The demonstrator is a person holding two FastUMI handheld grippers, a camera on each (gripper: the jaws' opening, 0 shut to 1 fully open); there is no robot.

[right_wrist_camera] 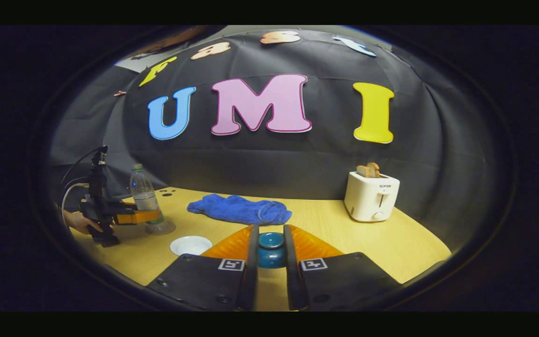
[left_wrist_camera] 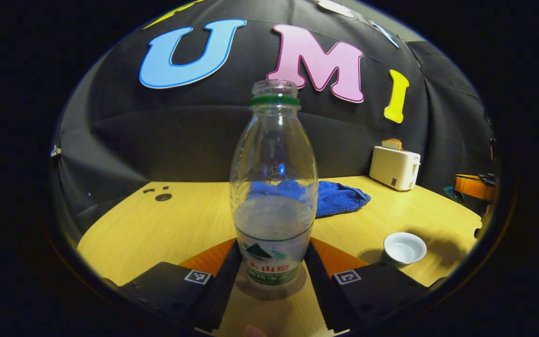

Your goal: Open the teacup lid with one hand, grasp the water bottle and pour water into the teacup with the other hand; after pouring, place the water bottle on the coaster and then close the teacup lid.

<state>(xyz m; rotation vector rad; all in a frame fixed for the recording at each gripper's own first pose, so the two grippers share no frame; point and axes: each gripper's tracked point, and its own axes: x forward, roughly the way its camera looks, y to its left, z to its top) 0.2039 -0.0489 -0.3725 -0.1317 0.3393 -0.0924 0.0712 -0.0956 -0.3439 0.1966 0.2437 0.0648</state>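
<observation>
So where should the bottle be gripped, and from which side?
Low on the bottle, at the labelled waist, coming in level from the front as the left gripper is placed: it stands upright and uncapped, so a low side hold keeps it steady.

blue towel [right_wrist_camera: 241, 209]; white toaster [right_wrist_camera: 371, 196] with toast [right_wrist_camera: 368, 170]; wooden table [right_wrist_camera: 405, 243]

Both low views face the wall, sharing toaster [left_wrist_camera: 395, 167] and perhaps cloth [right_wrist_camera: 240, 209].

Dim booth, warm overhead light; soft shadows on table [left_wrist_camera: 166, 224]; strong fisheye bending at edges.
</observation>
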